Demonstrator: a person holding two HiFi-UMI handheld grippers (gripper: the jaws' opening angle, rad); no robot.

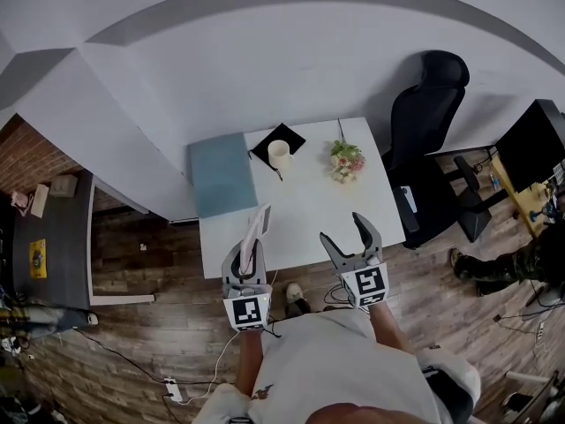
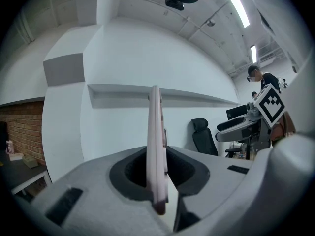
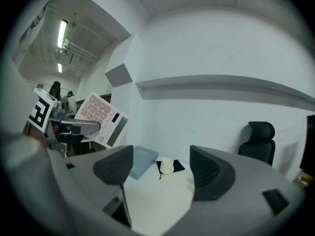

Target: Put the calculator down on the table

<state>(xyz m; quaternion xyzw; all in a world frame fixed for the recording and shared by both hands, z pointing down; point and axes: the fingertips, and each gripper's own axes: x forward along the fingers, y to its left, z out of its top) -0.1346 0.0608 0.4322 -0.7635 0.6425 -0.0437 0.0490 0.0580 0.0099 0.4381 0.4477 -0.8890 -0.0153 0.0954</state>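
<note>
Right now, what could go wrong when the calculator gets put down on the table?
1. The calculator is pinched by one end in the left gripper and stands on edge, so it might slip or topple when released.
2. It hangs near the front edge of the table; let go too early and it could drop to the floor.
3. Farther in, the cup and flowers could get bumped.

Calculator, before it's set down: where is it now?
The calculator is clamped on edge in the left tool, left of centre in the head view, over the white table near its front edge, short of the blue pad.
</note>
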